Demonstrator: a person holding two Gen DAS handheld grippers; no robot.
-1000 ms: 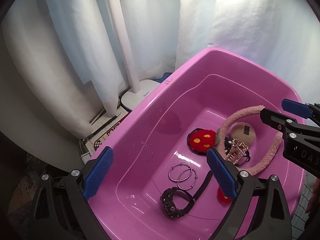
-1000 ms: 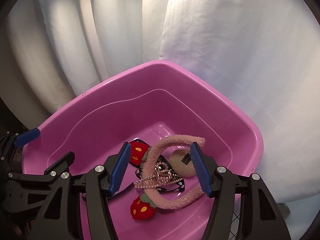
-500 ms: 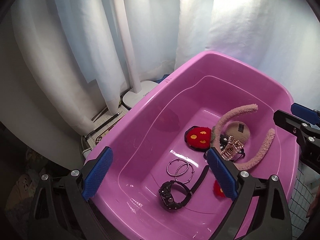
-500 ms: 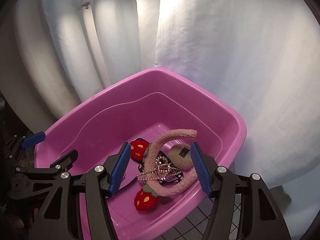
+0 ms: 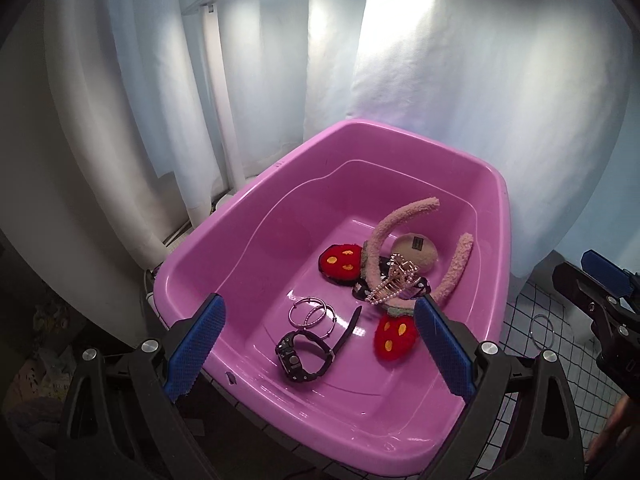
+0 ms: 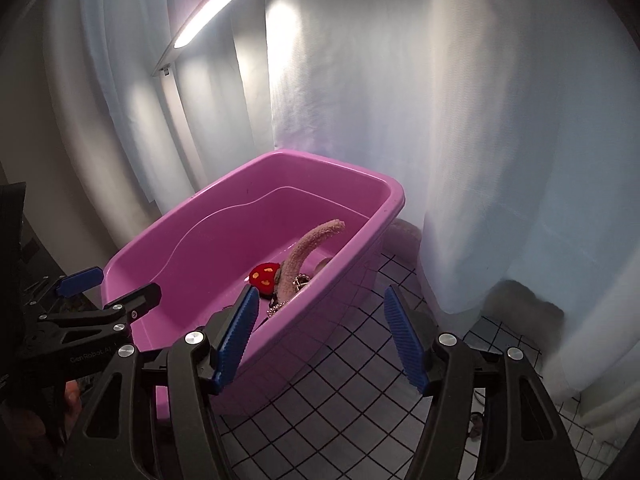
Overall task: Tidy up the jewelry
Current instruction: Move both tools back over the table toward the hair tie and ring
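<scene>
text: "GenRobot AI" | on: left gripper (image 6: pixel 108 292) arm | place: left of right gripper (image 6: pixel 320 344) | other text: illegible

Jewelry (image 5: pixel 394 286) in pink tub (image 5: pixel 224 264) (tool (image 5: pixel 318 344) empty)

In the left wrist view we see the tub (image 5: pixel 224 256) standing on the gridded bench (image 5: pixel 532 344), with the curtain (image 5: pixel 460 92) behind it. In the tub the watch (image 5: pixel 304 354) lies nearest to us, and the hoop rings (image 5: pixel 310 314) lie just behind it. To the right of them lies the plush headband (image 5: pixel 404 248), and the pearl hair clip (image 5: pixel 396 284) rests on it. One more ring (image 5: pixel 541 330) lies on the bench, outside the tub at its right side. The lamp (image 6: pixel 218 6) hangs above, behind the tub.
</scene>
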